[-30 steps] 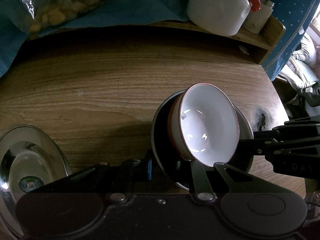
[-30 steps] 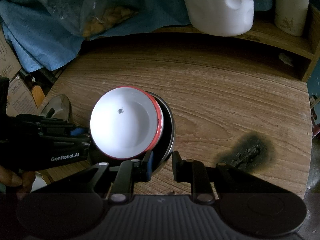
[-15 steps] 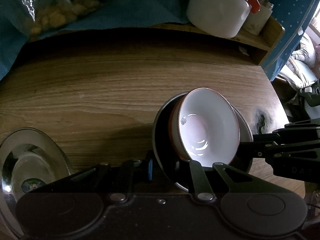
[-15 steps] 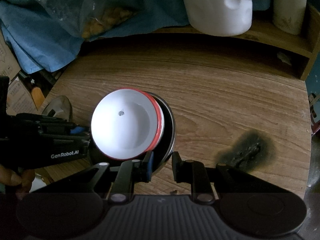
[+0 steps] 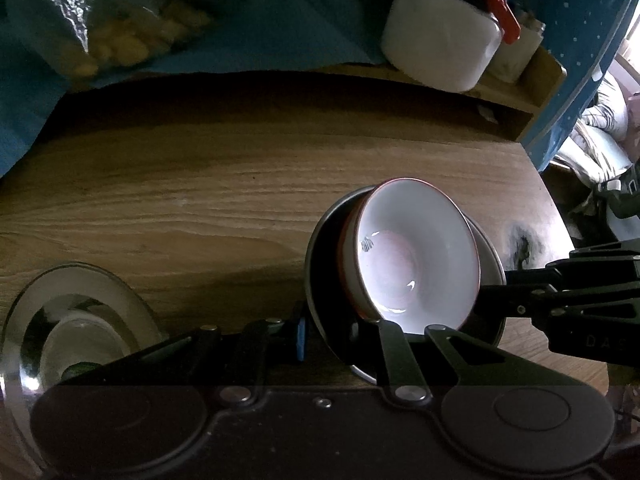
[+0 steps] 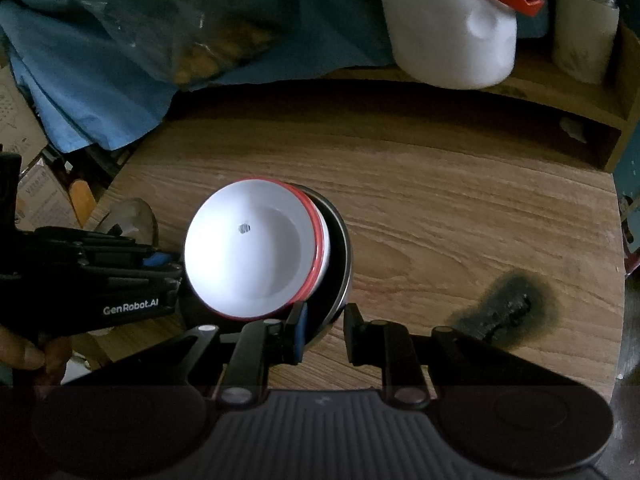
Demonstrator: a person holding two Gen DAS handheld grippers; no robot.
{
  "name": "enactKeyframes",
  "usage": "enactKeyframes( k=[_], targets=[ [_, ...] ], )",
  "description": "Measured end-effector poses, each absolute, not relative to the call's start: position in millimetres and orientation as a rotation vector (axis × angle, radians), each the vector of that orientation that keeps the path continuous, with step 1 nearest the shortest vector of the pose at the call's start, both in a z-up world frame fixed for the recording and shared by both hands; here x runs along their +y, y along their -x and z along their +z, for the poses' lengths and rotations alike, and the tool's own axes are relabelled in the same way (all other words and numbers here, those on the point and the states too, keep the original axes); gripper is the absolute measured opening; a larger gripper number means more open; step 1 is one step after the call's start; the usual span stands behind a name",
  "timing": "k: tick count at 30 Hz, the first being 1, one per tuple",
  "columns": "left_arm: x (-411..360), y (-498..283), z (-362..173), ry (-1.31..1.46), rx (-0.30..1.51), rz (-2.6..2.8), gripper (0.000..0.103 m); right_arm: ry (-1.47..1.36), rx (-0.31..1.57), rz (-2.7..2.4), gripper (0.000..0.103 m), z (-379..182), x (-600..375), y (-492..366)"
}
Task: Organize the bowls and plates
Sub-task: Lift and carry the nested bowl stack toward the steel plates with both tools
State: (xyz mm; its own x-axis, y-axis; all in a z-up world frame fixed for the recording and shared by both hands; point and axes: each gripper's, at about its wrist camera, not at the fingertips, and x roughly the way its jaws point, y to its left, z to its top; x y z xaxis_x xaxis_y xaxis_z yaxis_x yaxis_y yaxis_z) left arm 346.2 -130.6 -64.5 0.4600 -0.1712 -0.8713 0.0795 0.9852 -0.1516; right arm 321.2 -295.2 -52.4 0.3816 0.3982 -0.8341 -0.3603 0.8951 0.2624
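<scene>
White bowl with red rim (image 6: 250,250) sits tilted inside a dark metal bowl (image 6: 340,256), both on the wooden table (image 6: 440,208), near its front edge. Right gripper (image 6: 324,330) has its fingers either side of the metal bowl's near rim, apparently clenched on it. Left gripper (image 5: 340,330) comes in from the other side, fingers straddling that same bowl's rim; cannot tell if they grip or just bracket it. Glass plate (image 5: 80,320) lies well apart toward the left edge. Burn mark (image 6: 504,304) on the table right of the bowls. White jug (image 6: 452,28) on the shelf behind.
</scene>
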Motion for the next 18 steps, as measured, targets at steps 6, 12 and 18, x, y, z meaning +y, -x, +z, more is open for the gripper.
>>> enactKeyframes(
  k=[6, 12, 18],
  targets=[
    [-119, -344, -59, 0.121, 1.048, -0.155, 0.015, -0.036, 1.062, 0.492, 0.022, -45, -287, -321],
    [-111, -342, -54, 0.126, 1.026, -0.148, 0.015, -0.028, 1.046, 0.503, 0.022, -39, -279, -322],
    [-103, -340, -49, 0.141, 1.01, -0.13, 0.015, -0.015, 1.025, 0.526, 0.022, -36, -270, -324]
  ],
)
